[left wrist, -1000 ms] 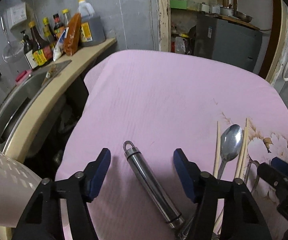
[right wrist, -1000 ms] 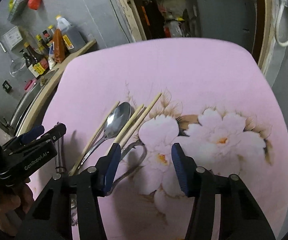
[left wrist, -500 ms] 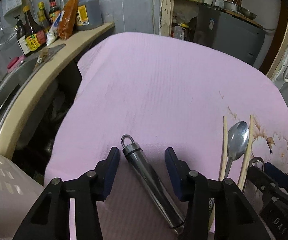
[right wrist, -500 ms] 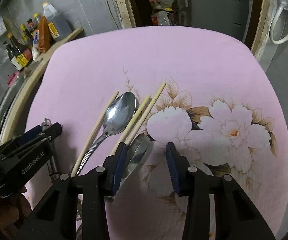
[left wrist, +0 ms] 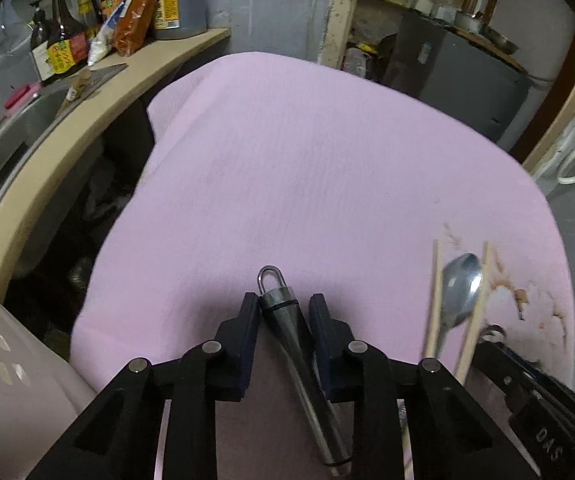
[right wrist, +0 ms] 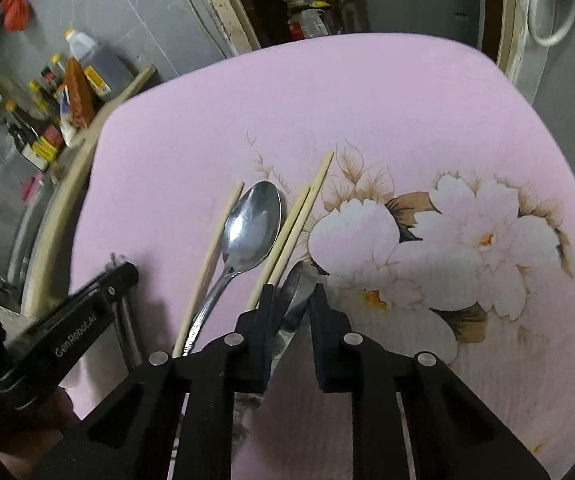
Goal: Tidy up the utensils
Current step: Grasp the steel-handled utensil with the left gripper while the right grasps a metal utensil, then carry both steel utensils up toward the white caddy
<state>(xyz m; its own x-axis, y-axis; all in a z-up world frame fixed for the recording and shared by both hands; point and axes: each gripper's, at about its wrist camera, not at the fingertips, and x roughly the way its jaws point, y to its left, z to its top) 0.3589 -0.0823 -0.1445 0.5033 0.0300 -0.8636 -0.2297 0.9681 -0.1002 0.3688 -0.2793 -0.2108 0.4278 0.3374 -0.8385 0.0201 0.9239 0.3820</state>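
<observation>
My left gripper (left wrist: 283, 312) is shut on a steel tool handle (left wrist: 291, 328) with a hanging loop at its tip, lying on the pink tablecloth (left wrist: 307, 160). My right gripper (right wrist: 293, 304) is shut on a flat steel utensil blade (right wrist: 297, 288), close above the cloth. A steel spoon (right wrist: 251, 228) lies between wooden chopsticks (right wrist: 293, 224), with one chopstick (right wrist: 213, 256) to its left. The spoon (left wrist: 457, 292) and chopsticks (left wrist: 475, 300) also show in the left wrist view. The left gripper body (right wrist: 67, 328) shows in the right wrist view.
A counter (left wrist: 99, 92) with sauce bottles (left wrist: 63, 40) and a sink stands left of the table. A white perforated basket (left wrist: 3, 380) is at the near left. A grey cabinet (left wrist: 455, 68) stands behind. White flowers (right wrist: 447, 248) are printed on the cloth.
Both grippers have closed from wide open: the left onto the steel handle, the right onto the flat utensil blade. Both moved slightly forward and down.
</observation>
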